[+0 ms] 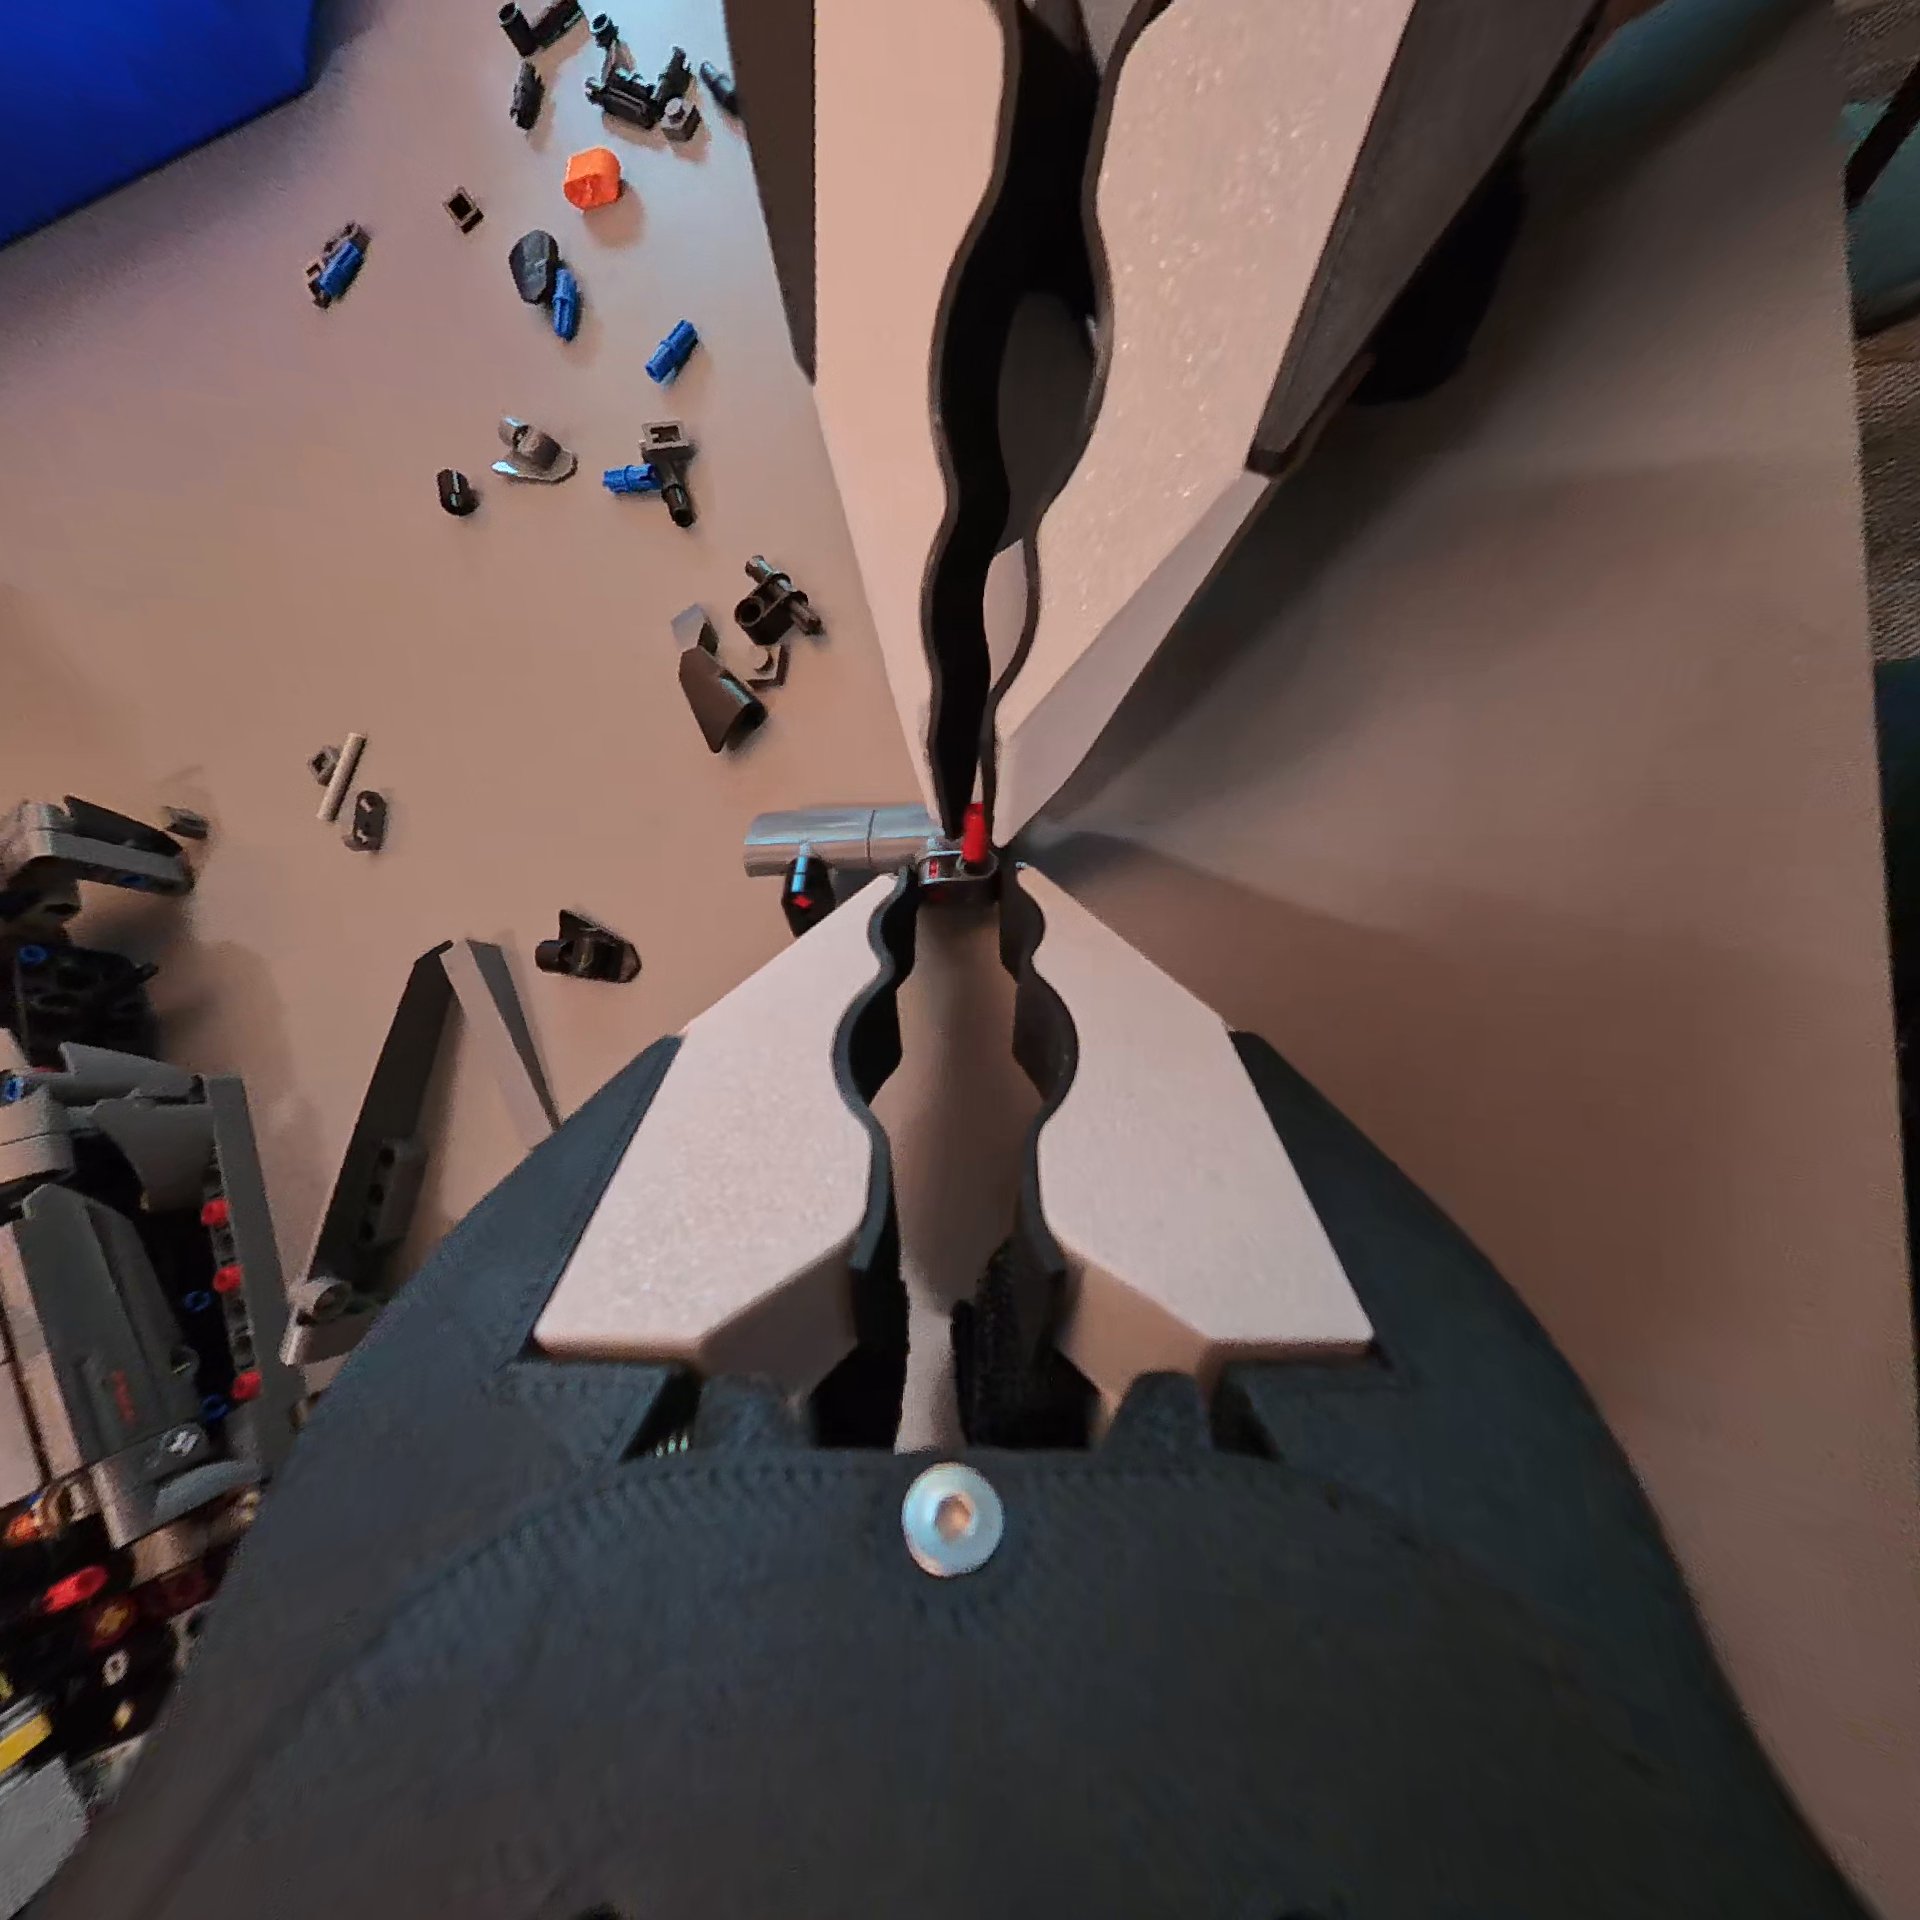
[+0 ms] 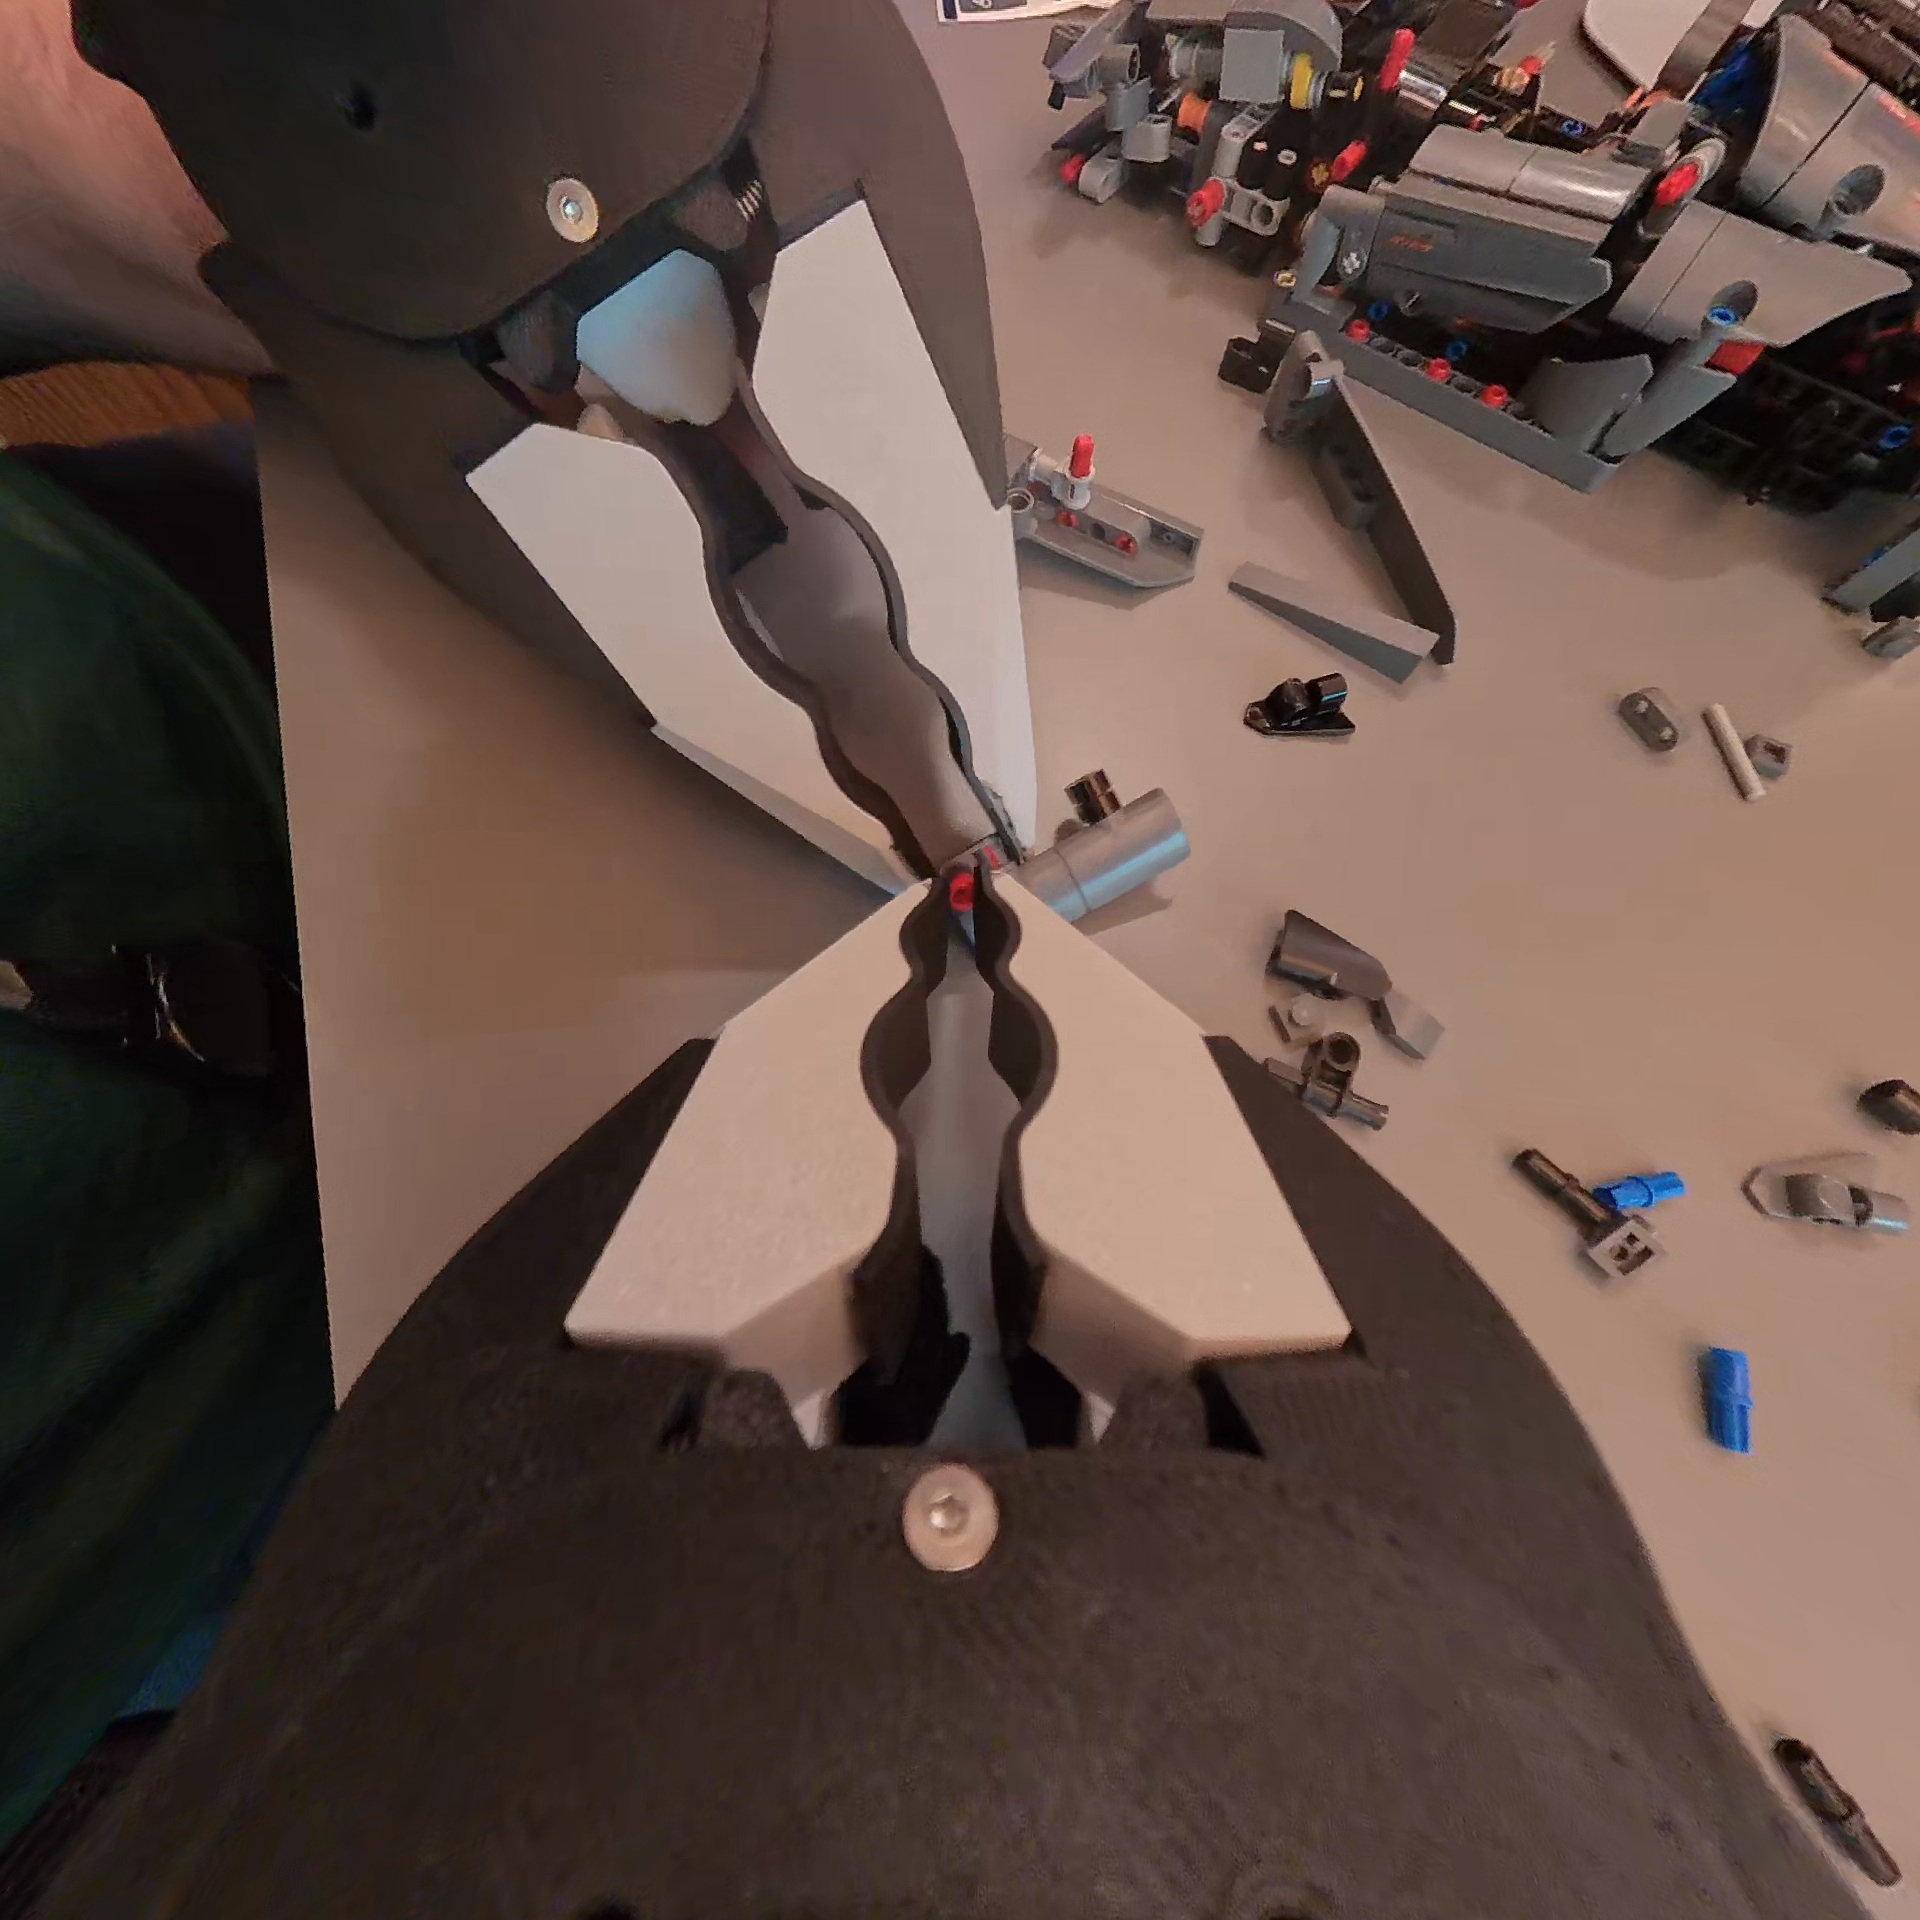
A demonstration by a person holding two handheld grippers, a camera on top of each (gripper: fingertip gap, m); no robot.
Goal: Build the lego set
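Note:
My left gripper [image 1: 958,883] is shut on a small grey Lego connector [image 1: 948,864] with red in its holes. My right gripper [image 2: 961,902] is shut on a short red pin [image 2: 961,888]. The two grippers meet tip to tip above the table. The red pin [image 1: 974,831] touches the top of the connector [image 2: 987,854]. In the left wrist view the right gripper [image 1: 977,821] comes in from above. In the right wrist view the left gripper [image 2: 982,844] does the same. A grey cylindrical part [image 1: 831,842] with a black pin sits against the connector. I cannot tell whether they are joined.
A large grey Lego vehicle build [image 2: 1558,260] stands at the far right, also at the left [image 1: 104,1299]. Grey wedge panels [image 2: 1351,551], blue pins [image 2: 1727,1397], an orange piece [image 1: 594,179] and several small dark parts lie scattered. The table edge [image 1: 1865,623] is at right. Both grippers' tips are roughly 20 cm from the large grey Lego vehicle build [image 2: 1558,260]. Seen from the left wrist view [image 1: 46,1246] as well.

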